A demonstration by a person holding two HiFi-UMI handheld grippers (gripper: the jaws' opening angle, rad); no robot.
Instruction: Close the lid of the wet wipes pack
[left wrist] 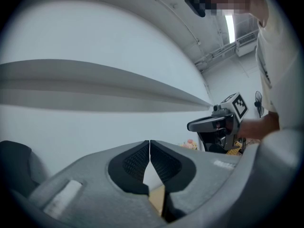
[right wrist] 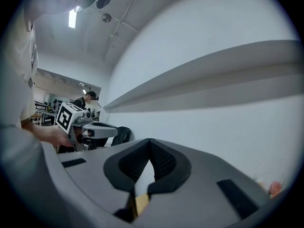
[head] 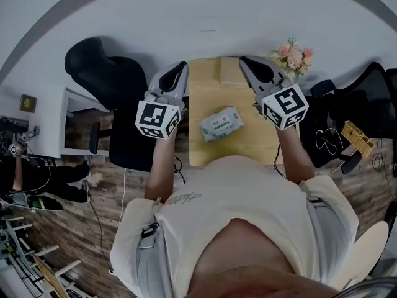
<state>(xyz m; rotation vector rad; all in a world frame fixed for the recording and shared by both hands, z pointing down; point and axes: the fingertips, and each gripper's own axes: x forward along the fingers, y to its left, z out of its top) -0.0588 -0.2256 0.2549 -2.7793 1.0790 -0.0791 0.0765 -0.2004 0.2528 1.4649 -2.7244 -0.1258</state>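
The wet wipes pack [head: 221,123], pale green and white, lies flat in the middle of a small wooden table [head: 205,89]; from here I cannot tell whether its lid is up or down. My left gripper [head: 180,68] is held over the table's left edge, jaws shut and empty, pointing at the wall. My right gripper [head: 245,61] hovers above the table's right side, also shut on nothing. In the left gripper view the closed fingertips [left wrist: 149,145] face a white wall, with the right gripper [left wrist: 213,123] beside them. The right gripper view shows its closed tips [right wrist: 150,142] and the left gripper [right wrist: 88,128]. The pack is hidden in both gripper views.
A black office chair [head: 105,73] stands left of the table, and another black chair [head: 366,98] is on the right. A bunch of flowers [head: 296,56] sits at the table's far right corner. A white cabinet [head: 62,123] is further left.
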